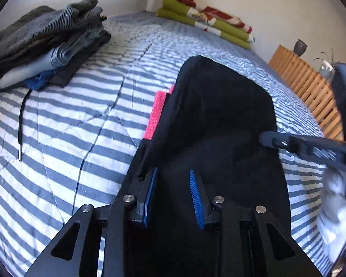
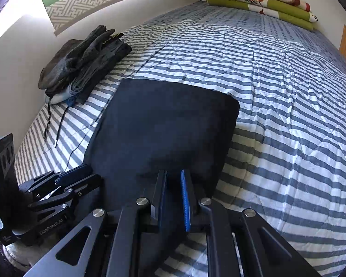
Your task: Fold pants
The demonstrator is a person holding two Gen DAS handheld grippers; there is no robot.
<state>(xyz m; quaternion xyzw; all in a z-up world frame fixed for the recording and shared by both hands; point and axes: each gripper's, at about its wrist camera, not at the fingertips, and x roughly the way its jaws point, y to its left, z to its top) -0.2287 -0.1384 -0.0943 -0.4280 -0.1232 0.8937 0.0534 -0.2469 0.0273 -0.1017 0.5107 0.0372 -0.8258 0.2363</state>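
Black pants (image 2: 163,127) lie folded into a flat rectangle on the striped quilt (image 2: 276,115). A pink strip (image 1: 155,113) shows along their left edge in the left wrist view. My right gripper (image 2: 174,172) is at the near edge of the pants, its blue pads almost together with dark cloth between them. Seen from the left wrist view, my right gripper (image 1: 264,138) touches the right edge of the pants (image 1: 219,115). My left gripper (image 1: 173,170) hovers over the near part of the pants with its pads apart and nothing pinched. In the right wrist view my left gripper (image 2: 92,173) sits beside the pants' left corner.
A pile of folded dark and grey clothes (image 1: 46,41) with dangling drawstrings (image 1: 20,124) sits by the wall on the left. Folded green and red bedding (image 1: 207,20) lies at the head of the bed. A wooden slatted panel (image 1: 306,85) runs along the right side.
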